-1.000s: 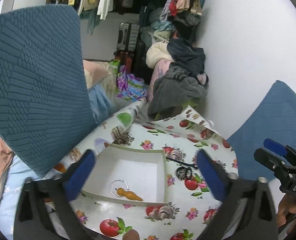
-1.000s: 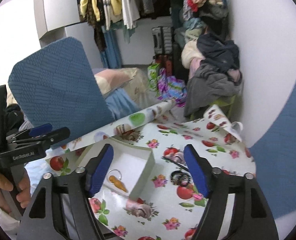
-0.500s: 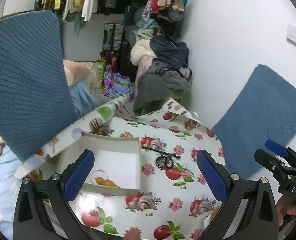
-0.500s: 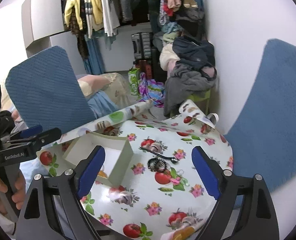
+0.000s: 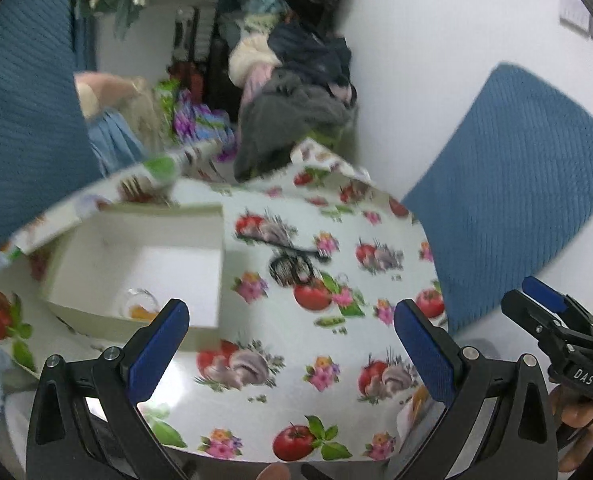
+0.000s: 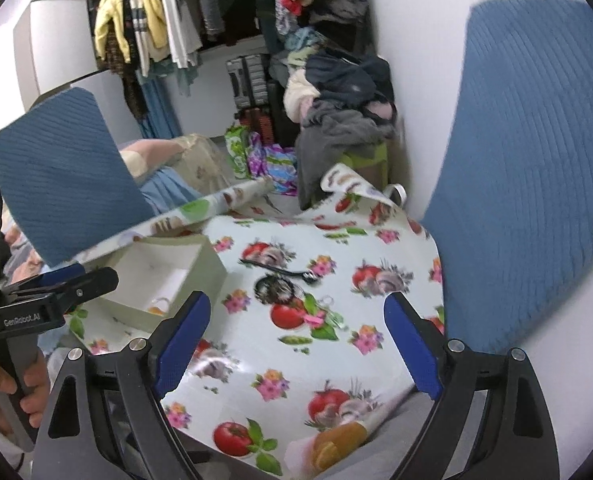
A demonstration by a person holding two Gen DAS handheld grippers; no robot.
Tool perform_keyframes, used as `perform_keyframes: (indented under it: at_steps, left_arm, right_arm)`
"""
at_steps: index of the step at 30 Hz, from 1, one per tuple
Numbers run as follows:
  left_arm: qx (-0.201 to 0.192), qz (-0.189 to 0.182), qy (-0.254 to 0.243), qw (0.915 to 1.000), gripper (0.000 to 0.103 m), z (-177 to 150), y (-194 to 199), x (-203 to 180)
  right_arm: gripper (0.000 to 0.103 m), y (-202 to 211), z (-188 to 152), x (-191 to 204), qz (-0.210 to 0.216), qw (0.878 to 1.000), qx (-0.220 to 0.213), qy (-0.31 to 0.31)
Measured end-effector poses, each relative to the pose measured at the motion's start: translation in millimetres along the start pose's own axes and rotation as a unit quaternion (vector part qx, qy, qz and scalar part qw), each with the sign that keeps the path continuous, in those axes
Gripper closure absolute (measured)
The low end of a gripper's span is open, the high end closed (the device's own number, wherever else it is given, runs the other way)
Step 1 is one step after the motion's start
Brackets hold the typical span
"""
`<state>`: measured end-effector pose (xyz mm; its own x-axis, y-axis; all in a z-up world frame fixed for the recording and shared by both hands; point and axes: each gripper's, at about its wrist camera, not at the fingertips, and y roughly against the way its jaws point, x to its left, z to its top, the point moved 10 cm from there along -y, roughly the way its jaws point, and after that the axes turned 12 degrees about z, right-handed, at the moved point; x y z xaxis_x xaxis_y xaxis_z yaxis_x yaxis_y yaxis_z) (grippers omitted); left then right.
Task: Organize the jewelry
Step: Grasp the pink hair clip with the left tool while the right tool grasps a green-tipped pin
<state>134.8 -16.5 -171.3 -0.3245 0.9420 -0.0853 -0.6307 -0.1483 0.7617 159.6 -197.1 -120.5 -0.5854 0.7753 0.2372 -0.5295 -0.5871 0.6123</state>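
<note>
A white open box (image 5: 144, 264) stands at the left of the fruit-print tablecloth (image 5: 296, 360); inside lie a ring and an orange pendant (image 5: 140, 308). The box also shows in the right wrist view (image 6: 164, 276). A dark coiled bracelet (image 5: 292, 268) and a black hair clip (image 5: 288, 246) lie on the cloth right of the box; the right wrist view shows the bracelet (image 6: 274, 288) and clip (image 6: 284, 270) too. My left gripper (image 5: 292, 348) is open and empty above the cloth's near part. My right gripper (image 6: 296, 344) is open and empty, held above the cloth.
Blue cushioned chair backs stand at the left (image 5: 20, 112) and right (image 5: 508, 188) of the table. A pile of clothes (image 6: 344, 112) and hanging garments (image 6: 148, 32) fill the back. The white wall (image 5: 436, 40) is at the right.
Both grippers have pulled back and shifted right; the box has slid left in the views and the bracelet now lies nearer the middle. Both stay open.
</note>
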Motion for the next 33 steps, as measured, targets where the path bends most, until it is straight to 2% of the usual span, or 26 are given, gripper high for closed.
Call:
perform_keyframes:
  at_steps: [4, 8, 10, 13, 15, 19, 21, 28, 33]
  left_arm:
    - [0.02, -0.014, -0.021, 0.9995, 0.002, -18.7, -32.1, -17.2]
    - [0.036, -0.031, -0.028, 0.9984, 0.002, -32.7, -65.5, -32.7]
    - [0.044, -0.038, -0.035, 0.9977, 0.009, -38.7, -83.5, -39.8]
    - [0.061, -0.052, -0.034, 0.9962, 0.014, -45.5, -107.7, -46.8]
    - [0.063, -0.056, -0.037, 0.9957, 0.022, -47.2, -120.4, -50.9]
    - [0.087, -0.083, -0.028, 0.9923, 0.03, -52.2, -151.4, -62.3]
    - [0.098, -0.092, -0.027, 0.9905, 0.041, -53.3, -165.6, -68.4]
    - [0.126, -0.129, -0.036, 0.9829, 0.046, -52.7, -209.3, -92.3]
    - [0.143, -0.142, -0.041, 0.9786, 0.048, -52.4, -234.4, -102.3]
  right_arm:
    - [0.015, -16.9, -27.1, -20.2, -0.007, 1.0, 0.011, -0.013]
    - [0.023, -38.2, -49.2, -35.4, -0.005, 1.0, 0.021, -0.021]
    - [0.027, -51.3, -58.6, -42.9, -0.006, 0.999, 0.03, -0.023]
    - [0.037, -74.8, -74.4, -56.9, -0.003, 0.998, 0.05, -0.026]
    - [0.045, -87.9, -79.7, -62.5, 0.002, 0.998, 0.061, -0.025]
    - [0.049, -114.8, -82.8, -79.4, 0.002, 0.997, 0.077, -0.024]
    - [0.053, -127.8, -83.7, -87.2, 0.003, 0.996, 0.087, -0.023]
    - [0.055, -174.3, -93.2, -108.7, 0.023, 0.991, 0.129, -0.025]
    - [0.064, -203.0, -105.1, -111.3, 0.036, 0.986, 0.163, -0.01]
